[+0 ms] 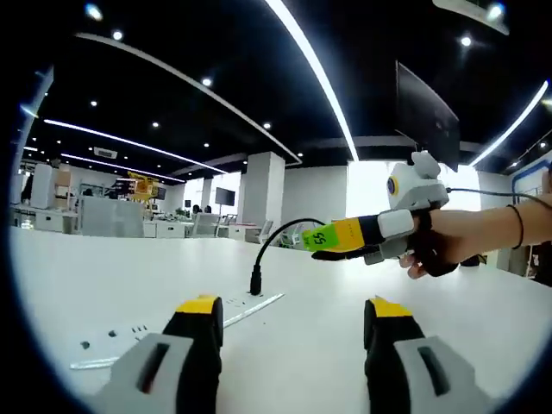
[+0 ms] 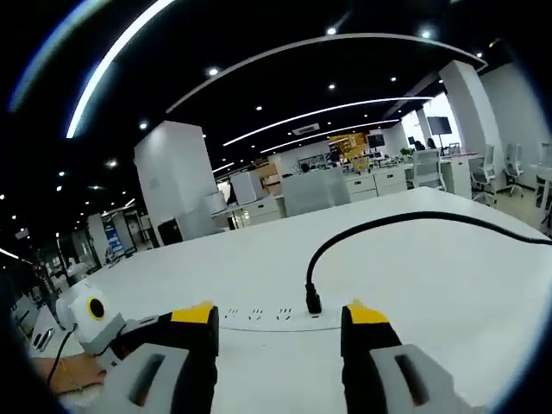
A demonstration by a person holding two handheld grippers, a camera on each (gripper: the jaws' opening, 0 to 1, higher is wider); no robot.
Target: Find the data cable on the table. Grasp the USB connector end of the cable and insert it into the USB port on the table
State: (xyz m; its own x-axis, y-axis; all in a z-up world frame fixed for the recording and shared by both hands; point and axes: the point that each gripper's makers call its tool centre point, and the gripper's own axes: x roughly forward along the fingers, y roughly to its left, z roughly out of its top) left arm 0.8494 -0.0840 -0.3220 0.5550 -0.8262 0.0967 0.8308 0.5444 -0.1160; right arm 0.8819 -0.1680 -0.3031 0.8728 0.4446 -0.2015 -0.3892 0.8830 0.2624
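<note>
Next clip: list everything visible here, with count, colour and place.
cable: one, black, one end upright on the power strip, the rest arching away
power strip: one, white, flat on the table
table: one, white
screen: one, dark, overhead in the left gripper view
desks: several, pale, far background
left gripper: one, black jaws with yellow tips, open
right gripper: one, same colours, open, facing the cable's end
hand: one, holding the right gripper
</note>
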